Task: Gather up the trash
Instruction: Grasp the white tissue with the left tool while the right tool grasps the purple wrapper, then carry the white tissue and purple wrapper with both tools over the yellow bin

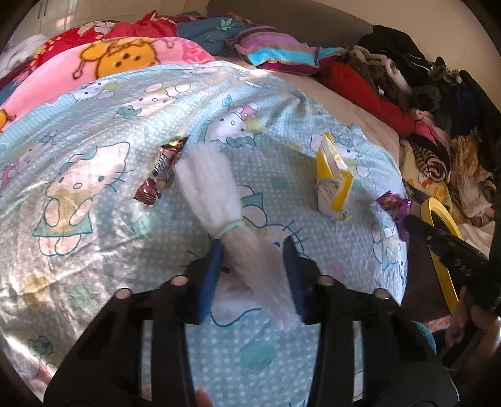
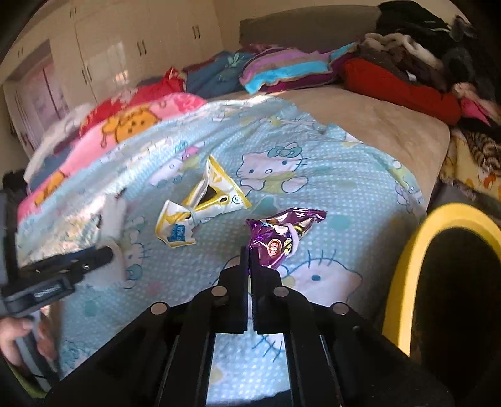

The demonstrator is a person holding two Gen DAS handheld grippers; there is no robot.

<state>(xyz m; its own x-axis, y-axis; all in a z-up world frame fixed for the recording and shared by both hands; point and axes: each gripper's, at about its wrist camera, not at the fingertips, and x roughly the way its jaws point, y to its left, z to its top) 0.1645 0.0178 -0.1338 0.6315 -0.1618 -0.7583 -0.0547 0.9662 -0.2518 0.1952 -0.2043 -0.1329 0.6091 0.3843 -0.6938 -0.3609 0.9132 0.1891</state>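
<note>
A light blue sheet (image 1: 131, 131) printed with cartoon cats covers most of the bed (image 2: 369, 125), whose bare beige top shows at the far right. Beside the sheet lies a pink blanket (image 1: 103, 65) with orange cartoon figures, and a red one (image 1: 134, 29) lies beyond it. A striped pillow (image 1: 275, 51) sits near the headboard (image 2: 307, 26). Dark clothes (image 2: 416, 34) are piled at the far right corner, above a red garment (image 2: 400, 84). White cupboards (image 2: 131, 40) line the far wall.
</note>
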